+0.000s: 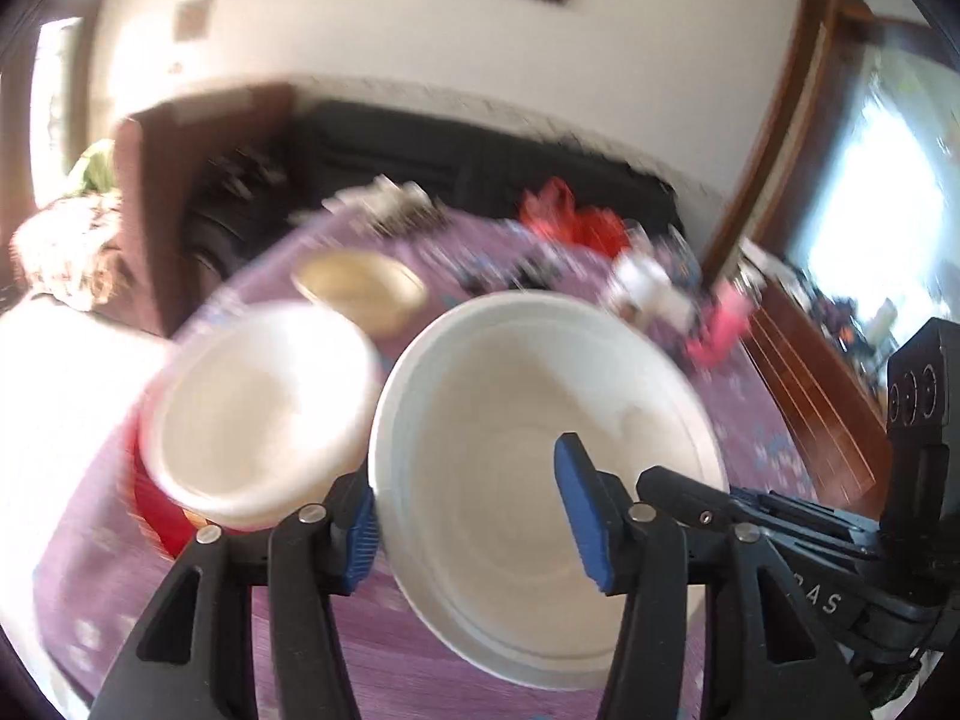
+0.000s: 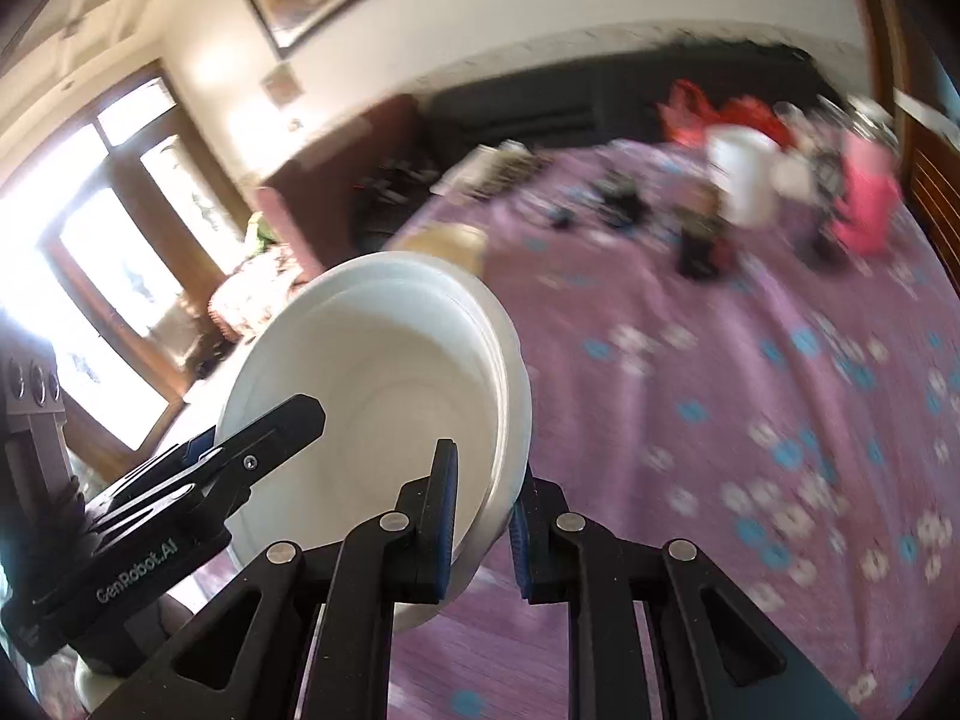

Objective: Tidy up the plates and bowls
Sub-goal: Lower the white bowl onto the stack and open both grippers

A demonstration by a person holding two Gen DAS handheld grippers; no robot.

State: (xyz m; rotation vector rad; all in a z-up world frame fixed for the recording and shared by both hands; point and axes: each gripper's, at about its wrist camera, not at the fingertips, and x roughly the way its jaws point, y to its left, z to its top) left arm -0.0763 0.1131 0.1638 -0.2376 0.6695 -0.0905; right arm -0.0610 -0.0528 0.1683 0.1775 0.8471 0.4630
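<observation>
A large white bowl is held tilted above the purple table. My left gripper has its blue pads on either side of the bowl's near rim, one inside and one outside. My right gripper clamps the opposite rim of the same bowl, its left finger inside the bowl. The right gripper's body shows in the left wrist view, and the left gripper's body shows in the right wrist view. A second white bowl sits on something red at the left. A tan bowl stands behind it.
The purple flowered tablecloth covers the table. At the far side are a white cup, a pink object, a red bag and small dark clutter. A dark sofa and a wooden chair stand beyond.
</observation>
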